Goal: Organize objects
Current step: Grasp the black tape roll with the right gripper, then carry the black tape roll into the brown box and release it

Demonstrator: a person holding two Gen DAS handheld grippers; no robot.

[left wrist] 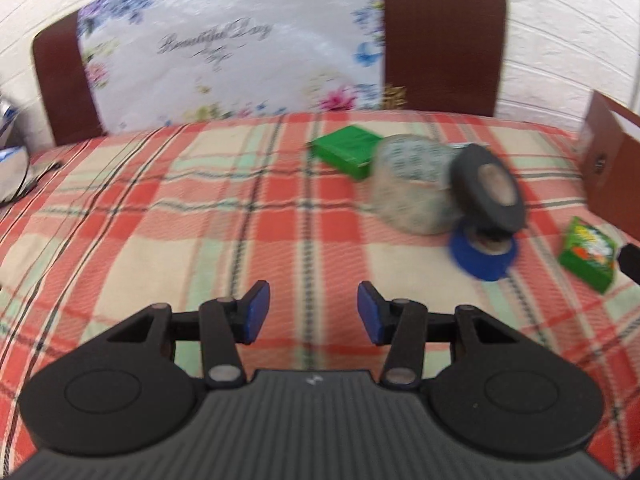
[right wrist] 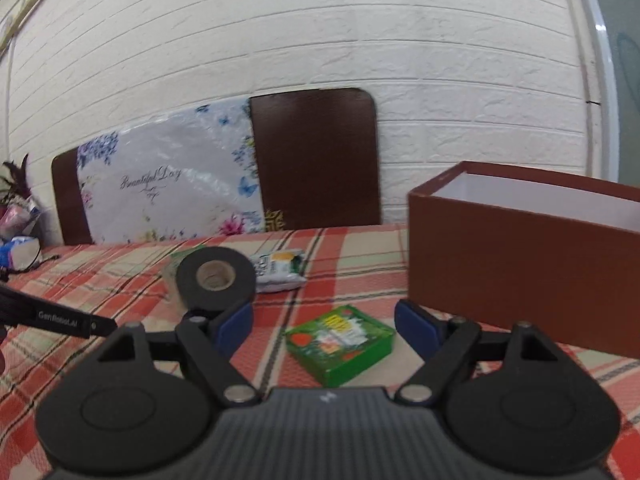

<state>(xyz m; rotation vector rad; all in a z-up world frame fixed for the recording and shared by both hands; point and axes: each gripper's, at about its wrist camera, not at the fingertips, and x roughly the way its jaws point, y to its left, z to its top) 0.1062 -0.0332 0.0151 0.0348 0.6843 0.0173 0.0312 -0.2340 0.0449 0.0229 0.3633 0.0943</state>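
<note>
Your left tongs are spread, nothing between the blue pads, hovering over the red-and-cream plaid tablecloth on the table. Your right tongs are spread too, straddling the small green printed carton without touching it. The black tape roll stands on edge, leaning on the clear patterned tape roll; the blue tape roll lies flat just below. A plain green box sits behind them. A white-green snack packet is near the open brown cardboard box.
</note>
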